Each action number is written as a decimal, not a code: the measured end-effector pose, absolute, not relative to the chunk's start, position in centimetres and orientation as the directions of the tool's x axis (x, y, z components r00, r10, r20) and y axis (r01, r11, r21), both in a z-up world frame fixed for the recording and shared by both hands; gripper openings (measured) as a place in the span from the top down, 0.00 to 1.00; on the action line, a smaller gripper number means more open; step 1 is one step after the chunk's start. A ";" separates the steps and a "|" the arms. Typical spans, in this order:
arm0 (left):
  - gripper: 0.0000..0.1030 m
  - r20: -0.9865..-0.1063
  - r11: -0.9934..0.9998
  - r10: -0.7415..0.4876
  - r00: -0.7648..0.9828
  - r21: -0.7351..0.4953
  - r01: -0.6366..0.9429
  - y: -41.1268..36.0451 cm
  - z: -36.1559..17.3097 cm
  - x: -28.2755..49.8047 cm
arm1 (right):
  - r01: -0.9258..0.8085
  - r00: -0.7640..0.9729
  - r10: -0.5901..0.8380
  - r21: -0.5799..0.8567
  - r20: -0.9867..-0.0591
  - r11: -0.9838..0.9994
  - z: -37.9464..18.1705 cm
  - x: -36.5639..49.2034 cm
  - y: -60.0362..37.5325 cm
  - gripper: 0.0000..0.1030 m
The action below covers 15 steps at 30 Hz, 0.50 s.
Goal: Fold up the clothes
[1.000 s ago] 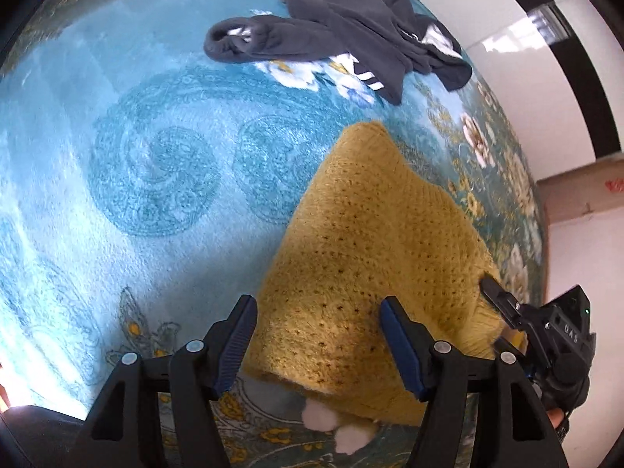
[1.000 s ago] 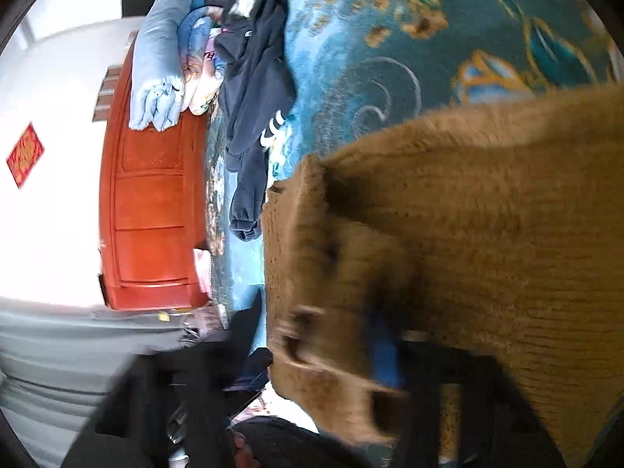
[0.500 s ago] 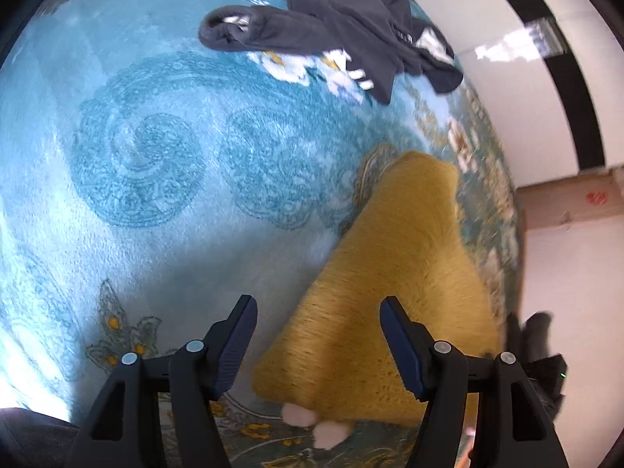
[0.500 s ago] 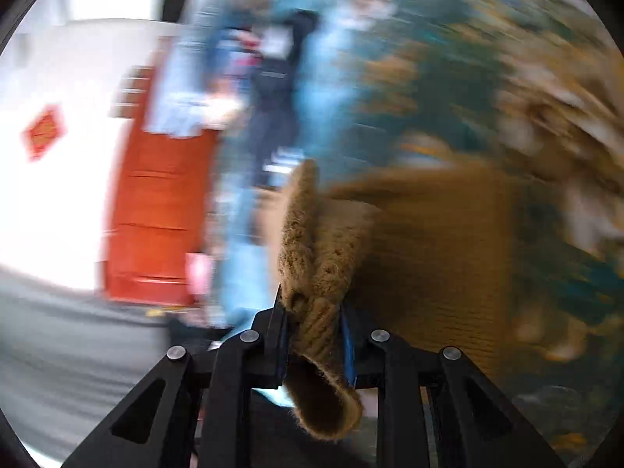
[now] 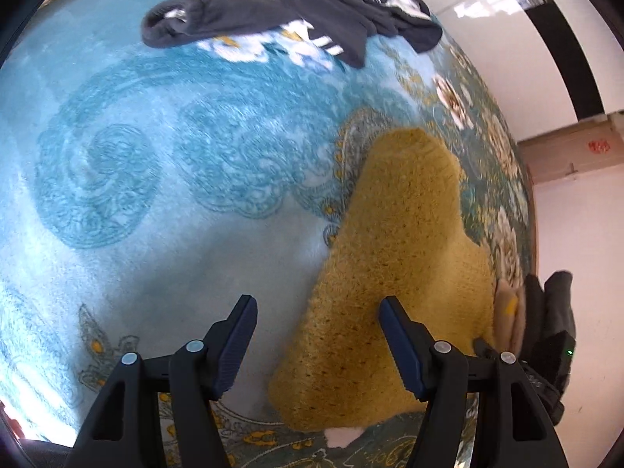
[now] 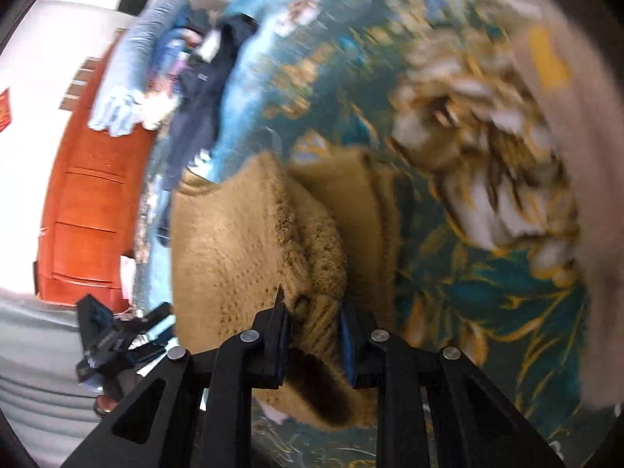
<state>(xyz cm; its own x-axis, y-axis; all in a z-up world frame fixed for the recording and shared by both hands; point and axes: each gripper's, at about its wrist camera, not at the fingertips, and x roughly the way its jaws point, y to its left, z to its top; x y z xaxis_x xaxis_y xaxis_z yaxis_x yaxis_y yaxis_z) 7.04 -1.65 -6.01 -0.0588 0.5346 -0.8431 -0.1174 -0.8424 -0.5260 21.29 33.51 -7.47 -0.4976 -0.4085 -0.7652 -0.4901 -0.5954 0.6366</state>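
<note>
A folded mustard-yellow knit sweater point(image 5: 394, 257) lies on the blue patterned carpet point(image 5: 163, 202), right of centre in the left wrist view. My left gripper point(image 5: 318, 345) is open and empty, hovering above the sweater's near left edge. My right gripper point(image 6: 314, 341) is shut on a bunched edge of the same sweater point(image 6: 241, 257) and holds it. The right gripper also shows in the left wrist view point(image 5: 546, 335) at the sweater's right side.
A dark navy hoodie point(image 5: 296, 11) lies crumpled at the far end of the carpet. In the right wrist view an orange-red wooden cabinet point(image 6: 89, 202) stands to the left with a pile of light blue and other clothes point(image 6: 156, 78) beside it. White walls border the carpet.
The right gripper has closed on the sweater's edge and pulled it to the right. The sweater now sits further right and narrower under the open left gripper.
</note>
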 end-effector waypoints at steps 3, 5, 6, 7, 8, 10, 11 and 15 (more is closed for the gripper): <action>0.33 -0.829 -0.828 0.557 -0.044 -0.550 -0.110 -1.6 -6.1 6.8 | -0.490 -0.494 -0.403 0.630 -0.770 -0.603 -7.8 21.6 33.1 0.78; 0.33 -0.809 -0.807 0.588 -0.025 -0.584 -0.093 -1.6 -6.4 6.5 | -0.487 -0.503 -0.406 0.638 -0.763 -0.596 -7.6 21.8 33.3 0.75; 0.33 -0.799 -0.797 0.600 -0.017 -0.597 -0.087 -1.6 -6.6 6.3 | -0.488 -0.509 -0.406 0.643 -0.759 -0.591 -7.6 21.8 33.4 0.74; 0.33 -0.795 -0.792 0.607 -0.009 -0.604 -0.088 -1.3 -6.7 6.1 | -0.488 -0.515 -0.405 0.647 -0.756 -0.586 -7.6 21.9 33.5 0.69; 0.33 -0.792 -0.789 0.611 -0.001 -0.608 -0.091 -1.0 -6.9 5.9 | -0.489 -0.521 -0.405 0.651 -0.752 -0.581 -7.6 21.9 33.7 0.59; 0.31 -0.785 -0.780 0.619 0.017 -0.617 -0.100 -0.3 -7.3 5.6 | -0.490 -0.532 -0.403 0.659 -0.744 -0.571 -7.7 21.9 33.9 0.42; 0.30 -0.782 -0.776 0.623 0.028 -0.622 -0.106 0.1 -7.5 5.4 | -0.490 -0.538 -0.402 0.663 -0.740 -0.565 -7.7 22.0 34.0 0.37; 0.28 -0.781 -0.771 0.621 0.070 -0.625 -0.123 1.4 -8.5 5.0 | -0.503 -0.540 -0.403 0.667 -0.739 -0.550 -8.3 21.8 34.3 0.34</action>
